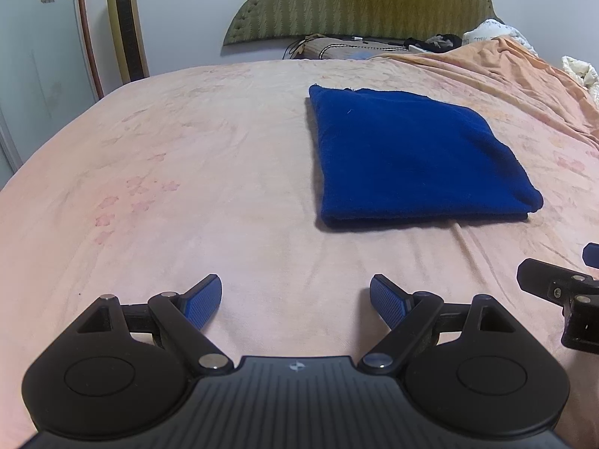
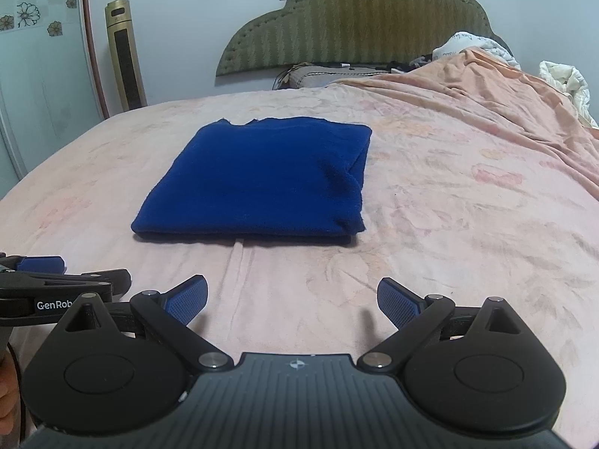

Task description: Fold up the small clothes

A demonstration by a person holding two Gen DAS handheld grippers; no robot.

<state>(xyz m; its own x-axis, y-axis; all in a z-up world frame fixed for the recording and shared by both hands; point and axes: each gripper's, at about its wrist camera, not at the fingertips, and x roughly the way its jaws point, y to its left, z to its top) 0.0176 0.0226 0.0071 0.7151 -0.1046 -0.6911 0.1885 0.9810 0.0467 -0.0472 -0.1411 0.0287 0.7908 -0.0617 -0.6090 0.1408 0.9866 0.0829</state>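
A dark blue garment [image 1: 415,157] lies folded into a flat rectangle on the pink bedsheet [image 1: 209,187]; in the right wrist view the same blue garment [image 2: 262,179] sits ahead and slightly left. My left gripper [image 1: 295,293] hovers over bare sheet, well short of the cloth and to its left, open with nothing between its blue pads. My right gripper [image 2: 292,295] is also open and empty, a short way in front of the garment's near edge. Each gripper shows at the edge of the other's view: the right gripper [image 1: 561,292] and the left gripper [image 2: 45,262].
A green padded headboard [image 2: 355,18] stands at the far end of the bed. An orange blanket [image 2: 505,104] and white bedding [image 2: 561,78] are heaped at the right. A gold tower fan [image 1: 125,26] stands by the wall at left.
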